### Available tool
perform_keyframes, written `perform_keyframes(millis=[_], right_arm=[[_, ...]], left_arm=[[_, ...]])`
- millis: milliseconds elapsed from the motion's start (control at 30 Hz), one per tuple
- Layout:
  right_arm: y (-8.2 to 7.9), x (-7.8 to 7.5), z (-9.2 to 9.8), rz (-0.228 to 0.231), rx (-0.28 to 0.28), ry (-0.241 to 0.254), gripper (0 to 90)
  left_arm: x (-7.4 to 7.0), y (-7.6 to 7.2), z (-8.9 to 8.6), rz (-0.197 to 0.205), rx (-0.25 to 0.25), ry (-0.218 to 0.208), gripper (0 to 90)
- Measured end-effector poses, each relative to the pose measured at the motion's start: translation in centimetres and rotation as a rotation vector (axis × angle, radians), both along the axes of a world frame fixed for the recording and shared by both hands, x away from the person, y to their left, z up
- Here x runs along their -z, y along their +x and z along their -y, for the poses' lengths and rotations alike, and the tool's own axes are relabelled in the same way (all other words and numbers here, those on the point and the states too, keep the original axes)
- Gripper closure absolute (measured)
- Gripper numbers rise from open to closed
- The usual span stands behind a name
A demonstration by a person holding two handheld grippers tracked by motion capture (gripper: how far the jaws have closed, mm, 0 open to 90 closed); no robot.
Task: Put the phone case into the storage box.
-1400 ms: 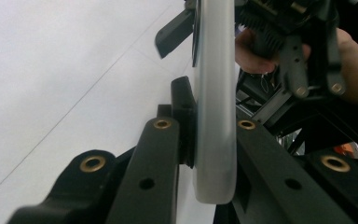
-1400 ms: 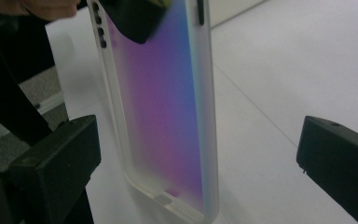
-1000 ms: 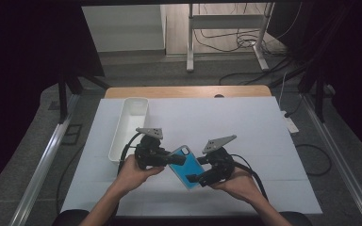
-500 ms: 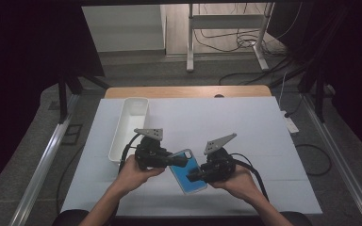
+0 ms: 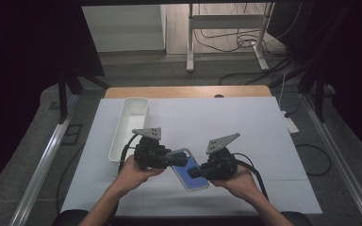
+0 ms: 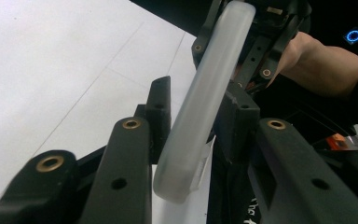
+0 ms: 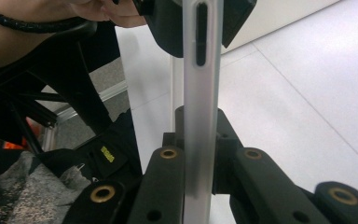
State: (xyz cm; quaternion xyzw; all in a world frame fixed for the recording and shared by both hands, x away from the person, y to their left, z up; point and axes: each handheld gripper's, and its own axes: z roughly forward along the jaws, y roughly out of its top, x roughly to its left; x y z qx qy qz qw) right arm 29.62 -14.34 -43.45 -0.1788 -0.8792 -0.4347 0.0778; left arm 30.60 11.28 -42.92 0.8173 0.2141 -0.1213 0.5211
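Observation:
A phone in a frosted clear case (image 5: 192, 176), blue face up, hangs over the front of the table between my two grippers. My right gripper (image 5: 196, 172) comes from the right and its jaws have just been closing: both pads press the case's edge (image 7: 198, 93), which stands upright between them. My left gripper (image 5: 181, 160) reaches in from the left. Its jaws have just been opening, and the case (image 6: 205, 102) leans tilted between the slack pads (image 6: 159, 112). A hand holds each gripper.
A long white tray (image 5: 129, 122) lies at the table's left, just beyond my left gripper. The white table top (image 5: 245, 122) stretches behind and to the right. A wooden edge (image 5: 188, 91) marks the far side; metal rails run along both sides.
The phone has tipped a little flatter and lower between the grippers. Both hands have stayed where they were.

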Motion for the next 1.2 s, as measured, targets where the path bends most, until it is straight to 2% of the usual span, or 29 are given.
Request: perform_keyframes(millis=[67, 267, 333, 367, 400, 433, 533, 733, 767, 833, 1033, 1200], right_arm=[[-0.1, 0.0, 0.0, 0.007, 0.006, -0.002, 85.3], [0.0, -0.2, 0.1, 0.041, 0.039, -0.008, 85.4], [0.0, -0.3, 0.3, 0.047, 0.053, -0.001, 85.4], [0.0, -0.4, 0.4, 0.053, 0.067, -0.001, 85.4], [0.1, -0.4, 0.5, 0.058, 0.078, 0.004, 85.4], [0.1, -0.4, 0.5, 0.058, 0.078, 0.004, 85.4], [0.2, -0.5, 0.8, 0.072, 0.109, 0.007, 85.3], [0.2, -0.8, 1.2, 0.112, 0.177, 0.019, 85.3], [0.2, -0.8, 1.2, 0.112, 0.177, 0.019, 85.3], [0.3, -0.9, 1.4, 0.13, 0.208, 0.023, 85.3], [0.3, -1.0, 1.7, 0.149, 0.256, 0.029, 85.3], [0.3, -1.0, 1.7, 0.153, 0.271, 0.035, 85.3]], left_arm=[[0.0, -0.1, 0.0, 0.008, -0.006, 0.005, 66.1], [-0.1, -0.2, 0.0, 0.045, -0.052, 0.019, 51.1], [-0.1, -0.2, -0.1, 0.062, -0.078, 0.034, 45.7], [-0.1, -0.1, -0.1, 0.073, -0.102, 0.041, 40.9], [-0.1, -0.1, -0.1, 0.073, -0.102, 0.041, 35.3], [-0.1, -0.1, -0.1, 0.078, -0.113, 0.044, 35.3], [0.0, -0.1, -0.3, 0.092, -0.161, 0.055, 24.7], [0.0, 0.1, -0.5, 0.111, -0.244, 0.092, 13.0], [0.0, 0.1, -0.5, 0.111, -0.244, 0.092, 10.5], [0.1, 0.0, -0.4, 0.116, -0.277, 0.119, 7.8], [0.2, 0.1, -0.3, 0.105, -0.327, 0.169, 2.1], [0.3, 0.1, -0.2, 0.095, -0.358, 0.192, 0.0]])
